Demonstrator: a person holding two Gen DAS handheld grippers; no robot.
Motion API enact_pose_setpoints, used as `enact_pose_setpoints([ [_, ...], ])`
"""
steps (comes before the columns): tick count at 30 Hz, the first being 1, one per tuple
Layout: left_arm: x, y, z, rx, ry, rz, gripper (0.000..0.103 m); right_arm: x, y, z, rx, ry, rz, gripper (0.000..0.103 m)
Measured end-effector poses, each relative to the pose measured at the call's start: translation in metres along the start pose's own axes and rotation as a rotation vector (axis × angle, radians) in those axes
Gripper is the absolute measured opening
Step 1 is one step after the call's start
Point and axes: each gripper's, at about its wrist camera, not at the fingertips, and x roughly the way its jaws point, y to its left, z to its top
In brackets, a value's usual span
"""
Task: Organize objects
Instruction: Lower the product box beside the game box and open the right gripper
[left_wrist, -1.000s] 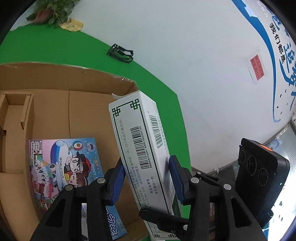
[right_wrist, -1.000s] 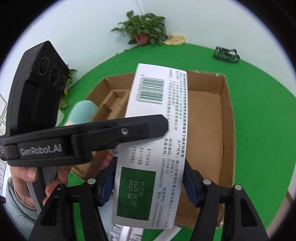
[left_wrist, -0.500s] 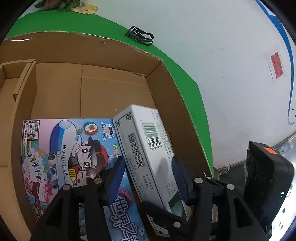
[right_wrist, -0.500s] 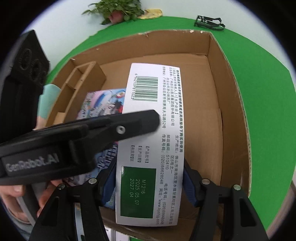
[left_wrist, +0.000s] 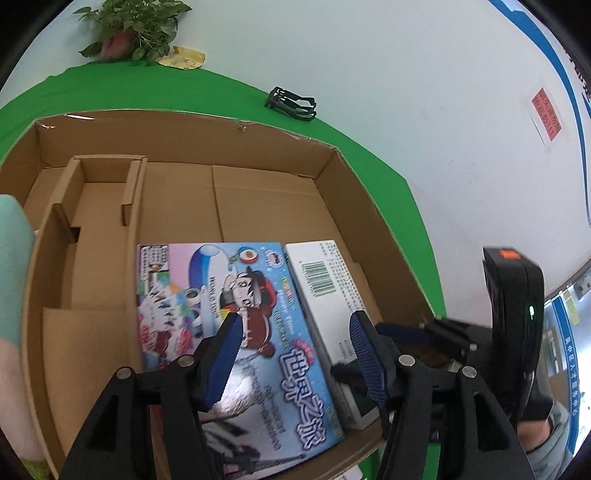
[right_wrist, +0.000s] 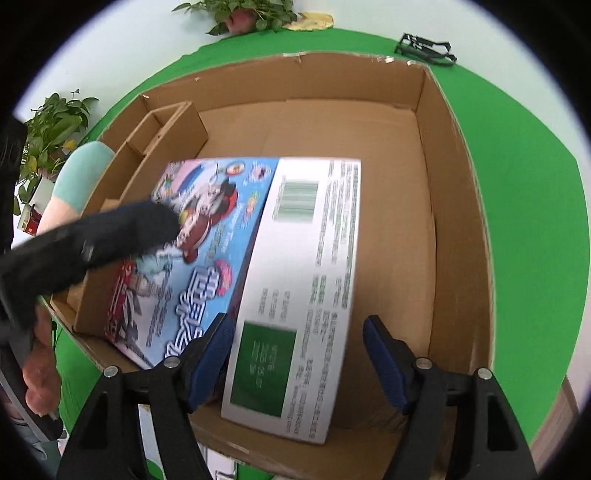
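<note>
My right tool is spread wide and grips nothing; the white medicine box lies flat between its pads without touching them. My left tool gapes too, empty, above the blue game box. Both boxes lie side by side in the cardboard carton, long axes running away from me, barcode end far, on the green counter

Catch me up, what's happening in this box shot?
A person with a handheld tool in each hand is packing a cardboard box on a green table. The white medicine carton lies in the box, right beside the blue cartoon game box. Both the left tool and the right tool are open, neither gripping anything. The right tool's fingers straddle the carton's near end.
</note>
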Motion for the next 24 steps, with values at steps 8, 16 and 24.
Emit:
enact_pose_setpoints([
  [8, -0.046, 0.000, -0.032, 0.032, -0.020, 0.021, 0.059, 0.007, 0.000, 0.000, -0.046, -0.003, 0.055, 0.073],
  [16, -0.065, -0.001, -0.043, 0.063, -0.045, 0.055, 0.059, 0.012, 0.005, 0.006, -0.078, 0.005, 0.069, 0.073],
  [24, -0.086, 0.011, -0.055, 0.052, -0.106, 0.135, 0.059, 0.002, -0.004, 0.009, -0.023, -0.040, 0.109, 0.085],
])
